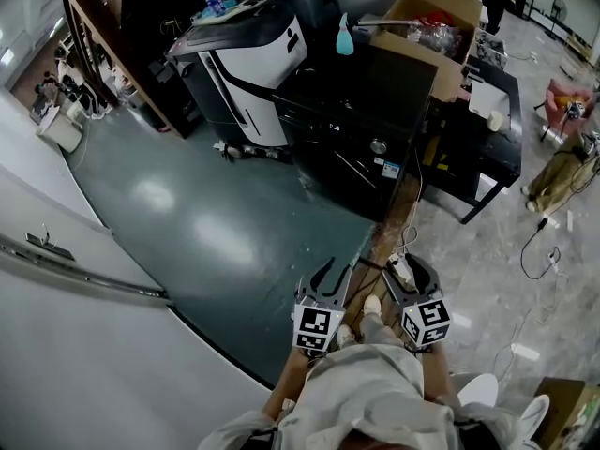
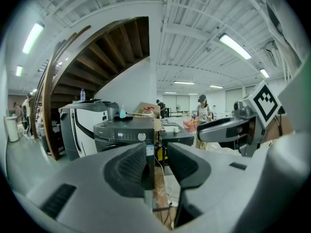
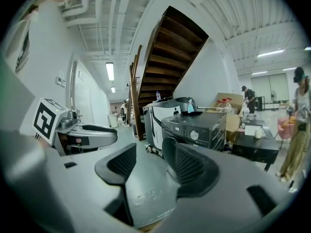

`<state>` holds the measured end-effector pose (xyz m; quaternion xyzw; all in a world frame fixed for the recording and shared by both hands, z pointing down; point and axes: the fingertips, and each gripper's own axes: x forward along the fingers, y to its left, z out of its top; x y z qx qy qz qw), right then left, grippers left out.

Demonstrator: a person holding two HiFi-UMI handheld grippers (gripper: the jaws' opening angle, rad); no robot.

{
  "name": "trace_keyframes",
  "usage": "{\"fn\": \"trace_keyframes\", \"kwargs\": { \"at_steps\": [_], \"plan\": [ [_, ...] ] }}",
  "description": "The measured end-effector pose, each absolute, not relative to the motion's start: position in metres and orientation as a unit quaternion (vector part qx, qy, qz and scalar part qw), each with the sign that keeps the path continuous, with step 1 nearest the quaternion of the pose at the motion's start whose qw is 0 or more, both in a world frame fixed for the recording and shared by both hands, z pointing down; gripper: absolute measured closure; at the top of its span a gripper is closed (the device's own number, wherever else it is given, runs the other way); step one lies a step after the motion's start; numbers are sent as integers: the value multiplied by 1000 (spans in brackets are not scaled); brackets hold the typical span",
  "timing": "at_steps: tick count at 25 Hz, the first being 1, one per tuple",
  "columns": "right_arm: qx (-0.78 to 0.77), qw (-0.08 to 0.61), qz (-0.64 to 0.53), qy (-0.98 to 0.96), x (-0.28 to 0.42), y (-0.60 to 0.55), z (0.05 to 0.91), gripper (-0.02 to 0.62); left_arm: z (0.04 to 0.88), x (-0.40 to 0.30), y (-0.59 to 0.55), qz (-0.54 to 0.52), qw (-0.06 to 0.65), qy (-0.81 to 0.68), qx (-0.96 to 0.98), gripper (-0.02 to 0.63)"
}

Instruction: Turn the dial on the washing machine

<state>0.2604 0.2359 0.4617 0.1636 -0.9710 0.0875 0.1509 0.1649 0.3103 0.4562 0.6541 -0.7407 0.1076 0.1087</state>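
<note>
Head view: 2 hand-held grippers low in frame, side by side in front of the person's pale sleeves, both pointing toward the machines ahead. Left hand-held gripper (image 1: pixel 333 275) - jaws a narrow gap apart, nothing between them; in its own view only the floor strip and the washing machine's right edge show through the gap. Right hand-held gripper (image 1: pixel 410 268) - jaws parted a bit wider, also empty, with bare grey-green floor (image 1: pixel 206 223) seen between the pads.

The washing machine (image 1: pixel 361 111) is the black front-loader, well apart from both grippers, past the floor in the upper middle of the head view. Its dial (image 1: pixel 378 145) is the round silver knob on the front control panel, toward the panel's right end, with a small lit display to its left in the left gripper view. Neither gripper touches it.

Around it:
- a white-and-black appliance (image 1: pixel 246 59) stands just beside the washing machine on its left
- a light blue bottle (image 1: pixel 345 36) sits at the washer's back top edge
- an open cardboard box (image 1: pixel 427 7) is behind it to the right
- a low black worktop (image 1: pixel 492 129) stands on the right with a few white items
- a dark wooden staircase (image 3: pixel 165 47) rises behind the machines
- 1 person (image 3: pixel 296 125) stands at the far right in the right gripper view
</note>
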Motion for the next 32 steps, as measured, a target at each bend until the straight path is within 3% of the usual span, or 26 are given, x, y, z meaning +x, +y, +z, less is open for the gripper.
{"fn": "trace_keyframes", "kwargs": {
  "at_steps": [20, 32],
  "plan": [
    [123, 138, 91, -978, 225, 106, 462, 351, 452, 135, 191, 122, 105, -767, 621, 463],
    [82, 132, 104, -982, 208, 77, 465, 359, 448, 132, 174, 133, 114, -790, 588, 463]
  ]
}}
